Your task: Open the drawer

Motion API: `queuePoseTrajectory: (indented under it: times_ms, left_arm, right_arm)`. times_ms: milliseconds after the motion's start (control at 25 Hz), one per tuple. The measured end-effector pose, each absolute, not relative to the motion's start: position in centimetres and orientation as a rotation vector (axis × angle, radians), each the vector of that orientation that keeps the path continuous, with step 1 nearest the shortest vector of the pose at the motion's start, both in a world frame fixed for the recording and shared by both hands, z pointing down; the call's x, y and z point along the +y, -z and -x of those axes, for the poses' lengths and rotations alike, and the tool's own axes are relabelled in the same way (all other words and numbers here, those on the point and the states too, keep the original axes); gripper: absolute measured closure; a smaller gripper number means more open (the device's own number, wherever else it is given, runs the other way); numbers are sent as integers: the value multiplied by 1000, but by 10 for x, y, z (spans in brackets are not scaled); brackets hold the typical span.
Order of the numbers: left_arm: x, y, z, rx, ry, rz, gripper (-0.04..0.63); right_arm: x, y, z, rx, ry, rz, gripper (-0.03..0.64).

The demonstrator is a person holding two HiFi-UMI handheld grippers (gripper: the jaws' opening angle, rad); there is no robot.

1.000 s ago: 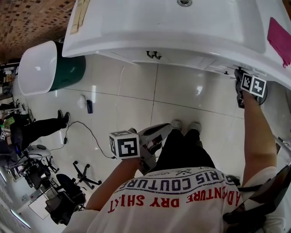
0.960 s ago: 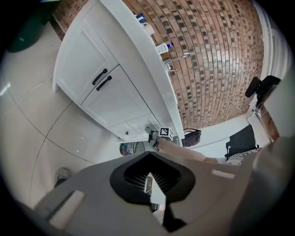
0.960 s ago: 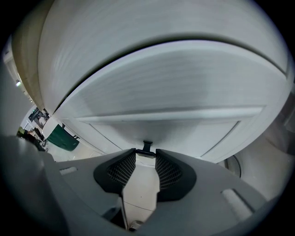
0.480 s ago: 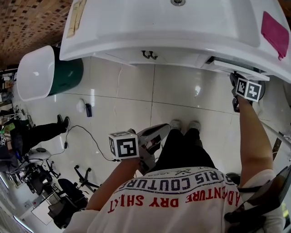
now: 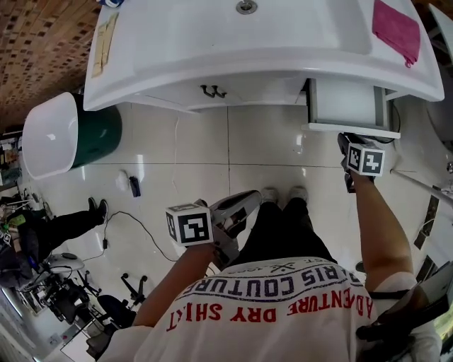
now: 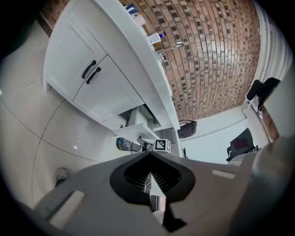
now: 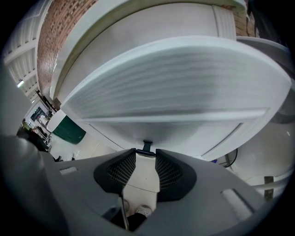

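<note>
Tiled bathroom floor | right gripper [image 7: 145, 153] clamps drawer [image 5: 345, 104] handle [image 7: 147, 144] | pull straight, level | left gripper [image 6: 150, 179] closed, empty

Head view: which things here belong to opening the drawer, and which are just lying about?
In the job:
drawer, pulled out
its black handle
right gripper, closed on that handle

Just lying about:
pink cloth on the counter
green bin on the floor
cupboard doors, shut
left gripper, shut and empty
</note>
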State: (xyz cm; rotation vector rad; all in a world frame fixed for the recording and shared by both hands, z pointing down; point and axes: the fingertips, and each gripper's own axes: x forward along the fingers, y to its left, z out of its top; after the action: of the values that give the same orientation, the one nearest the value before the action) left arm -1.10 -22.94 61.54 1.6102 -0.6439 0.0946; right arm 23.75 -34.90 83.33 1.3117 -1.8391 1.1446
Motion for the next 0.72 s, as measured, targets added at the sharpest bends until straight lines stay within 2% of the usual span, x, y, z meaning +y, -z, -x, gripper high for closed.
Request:
queuePoseTrajectory:
  times_ms: [320, 720]
  left_arm:
    - [-221, -607, -5, -611, -116, -1624, 607]
    - [-219, -603, -4, -653, -121, -1636, 607]
  right_arm:
    - [-302, -829, -240, -1831, -1166, -1325, 479]
    - [-306, -831, -241, -1800, -1272, -1373, 458]
